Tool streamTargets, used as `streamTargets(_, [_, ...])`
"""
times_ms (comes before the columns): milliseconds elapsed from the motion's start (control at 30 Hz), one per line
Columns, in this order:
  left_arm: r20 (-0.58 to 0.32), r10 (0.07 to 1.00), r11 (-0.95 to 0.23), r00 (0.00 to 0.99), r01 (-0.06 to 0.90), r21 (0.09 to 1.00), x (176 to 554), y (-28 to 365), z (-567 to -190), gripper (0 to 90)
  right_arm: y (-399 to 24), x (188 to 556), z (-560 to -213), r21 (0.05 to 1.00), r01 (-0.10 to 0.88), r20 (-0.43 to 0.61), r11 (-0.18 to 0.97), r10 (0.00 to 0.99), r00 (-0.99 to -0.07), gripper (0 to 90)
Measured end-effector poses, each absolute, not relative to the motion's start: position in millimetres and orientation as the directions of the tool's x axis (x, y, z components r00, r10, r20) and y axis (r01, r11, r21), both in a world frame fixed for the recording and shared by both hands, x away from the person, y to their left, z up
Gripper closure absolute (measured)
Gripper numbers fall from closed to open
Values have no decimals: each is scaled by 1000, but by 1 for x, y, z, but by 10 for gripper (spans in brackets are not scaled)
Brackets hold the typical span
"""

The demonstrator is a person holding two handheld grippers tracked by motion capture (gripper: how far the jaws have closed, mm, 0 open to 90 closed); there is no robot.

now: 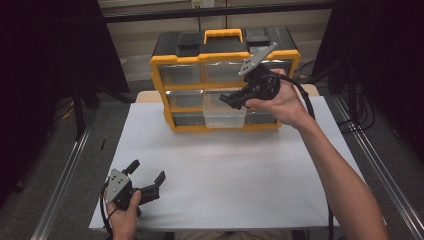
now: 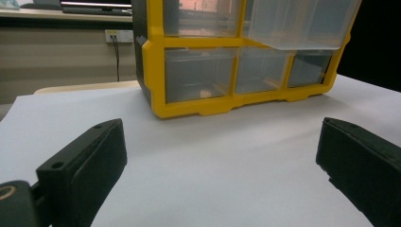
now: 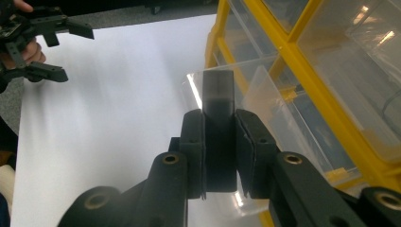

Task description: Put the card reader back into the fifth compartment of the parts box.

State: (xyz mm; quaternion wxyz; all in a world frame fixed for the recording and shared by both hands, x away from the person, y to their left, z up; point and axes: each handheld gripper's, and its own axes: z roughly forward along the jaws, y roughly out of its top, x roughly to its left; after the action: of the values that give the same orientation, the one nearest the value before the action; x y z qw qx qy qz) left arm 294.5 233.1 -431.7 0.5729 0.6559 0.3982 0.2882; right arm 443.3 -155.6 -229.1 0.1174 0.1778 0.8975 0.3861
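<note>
A: Where does the right hand-held gripper (image 1: 231, 100) sit?

B: In the high view it hangs at about one o'clock from the table's middle, in front of the yellow organizer (image 1: 225, 80), held by the person's right hand (image 1: 280, 102). Its jaws are closed on a dark block (image 3: 218, 127), which the right gripper view shows standing upright between the two pads.

A: And the block relative to the drawers?

B: The block and the jaws are right over the clear drawer (image 1: 224, 111) that is pulled out of the organizer's middle column. In the right gripper view the drawer's transparent front wall (image 3: 208, 80) lies just beyond the block's upper end. Whether the block touches the plastic cannot be told.

A: What of the left hand-held gripper (image 1: 147, 180)?

B: It is at roughly seven o'clock on the white table (image 1: 225, 170), near the near-left corner, held in the left hand (image 1: 122, 215). Its jaws stand wide apart, holding nothing. The left gripper view looks between them across bare table toward the organizer's bottom row of clear drawers (image 2: 236, 71), with the pulled-out drawer jutting forward above them at upper right.

A: How far apart are the two?

B: Well apart, the left one near the person, the right one up at the organizer.
</note>
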Motion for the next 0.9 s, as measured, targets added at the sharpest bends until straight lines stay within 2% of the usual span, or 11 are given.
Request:
streamTargets(400, [-73, 836, -29, 543, 177, 984, 294, 232, -431, 26, -134, 464, -222, 659, 264, -95, 704, 426, -900, 743])
streamTargets(733, [-72, 837, -29, 543, 175, 984, 293, 231, -430, 26, -129, 481, -235, 590, 324, -107, 740, 470, -876, 743])
streamTargets(900, [-70, 840, -31, 539, 176, 984, 294, 233, -430, 26, -128, 486, -238, 588, 335, -89, 736, 470, -878, 743])
